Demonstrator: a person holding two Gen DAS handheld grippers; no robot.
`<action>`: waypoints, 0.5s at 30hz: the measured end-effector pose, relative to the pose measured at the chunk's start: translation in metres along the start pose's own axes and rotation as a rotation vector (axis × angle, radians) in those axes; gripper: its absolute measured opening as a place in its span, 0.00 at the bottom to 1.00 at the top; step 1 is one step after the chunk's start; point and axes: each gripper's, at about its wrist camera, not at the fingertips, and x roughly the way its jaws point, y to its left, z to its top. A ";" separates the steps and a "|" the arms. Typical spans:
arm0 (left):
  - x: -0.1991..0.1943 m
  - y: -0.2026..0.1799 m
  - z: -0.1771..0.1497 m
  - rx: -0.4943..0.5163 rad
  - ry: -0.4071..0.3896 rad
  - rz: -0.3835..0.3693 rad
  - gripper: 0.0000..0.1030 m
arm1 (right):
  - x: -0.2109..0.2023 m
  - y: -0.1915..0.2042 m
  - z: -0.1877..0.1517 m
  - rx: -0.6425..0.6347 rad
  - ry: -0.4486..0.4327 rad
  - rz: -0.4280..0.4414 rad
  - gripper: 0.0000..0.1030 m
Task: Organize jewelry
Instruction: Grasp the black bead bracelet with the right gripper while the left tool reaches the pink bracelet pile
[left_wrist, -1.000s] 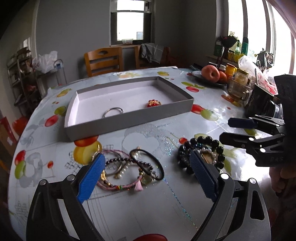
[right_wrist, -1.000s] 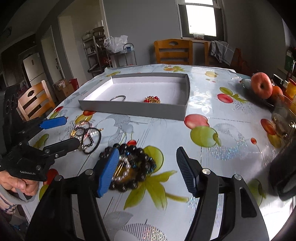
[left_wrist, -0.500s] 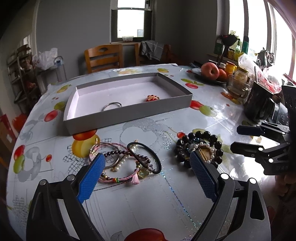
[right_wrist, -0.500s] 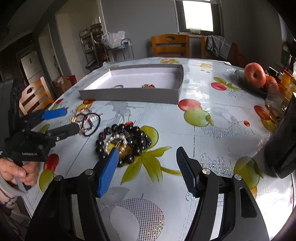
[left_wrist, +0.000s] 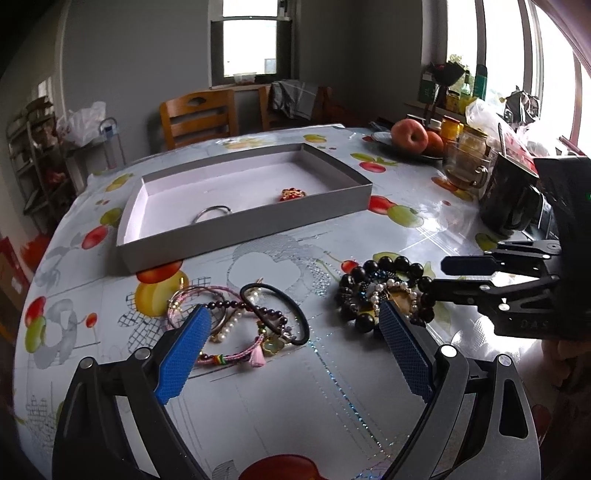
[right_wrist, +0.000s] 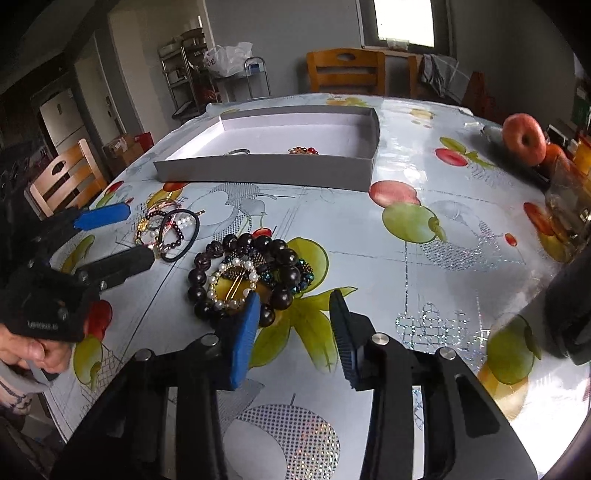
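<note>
Table (left_wrist: 332, 406) covered with fruit-print cloth; grey shallow tray (left_wrist: 243, 229) toward twelve o'clock in both wrist views. Inside, a silver ring bangle (left_wrist: 212, 213) near the front wall, half hidden behind that wall in the right wrist view, and a small red-and-gold ornament (left_wrist: 291, 193) toward three o'clock of it; detail of the ornament too small to make out.

Two piles of jewelry loose on the cloth. Beaded cluster (right_wrist: 245, 275): big dark beads ringing a pearl circle and a gold piece, with bluish beads mixed in; single strands not separable. Thin-bracelet tangle (left_wrist: 236, 314): black elastic loop, pink cord with tassel, pearl strand, dark bead string, overlapping so that ends cannot be traced.

Left gripper (left_wrist: 291, 354) spread wide above the cloth at six o'clock of the tangle, nothing between the pads; blue left pad covering part of the pink cord.

Right gripper (right_wrist: 291, 332) closing, jaws partly drawn in, blue pad against the six o'clock edge of the beaded cluster and hiding a bead or two; other pad over bare cloth, so nothing pinched. Contact with the beads hard to judge.

Hand (right_wrist: 33, 350) on the left gripper's handle, cut off at the frame edge. Apples, jars and a dark container at two to three o'clock, blurred.
</note>
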 end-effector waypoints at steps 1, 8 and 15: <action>0.000 0.000 0.000 -0.002 0.000 -0.001 0.90 | 0.002 -0.001 0.001 0.007 0.005 0.009 0.38; 0.001 0.001 0.000 -0.011 0.004 0.002 0.90 | 0.009 0.001 0.005 0.011 0.021 0.038 0.22; 0.000 0.007 0.000 -0.033 0.004 0.005 0.90 | 0.002 -0.001 0.003 0.003 0.000 0.010 0.10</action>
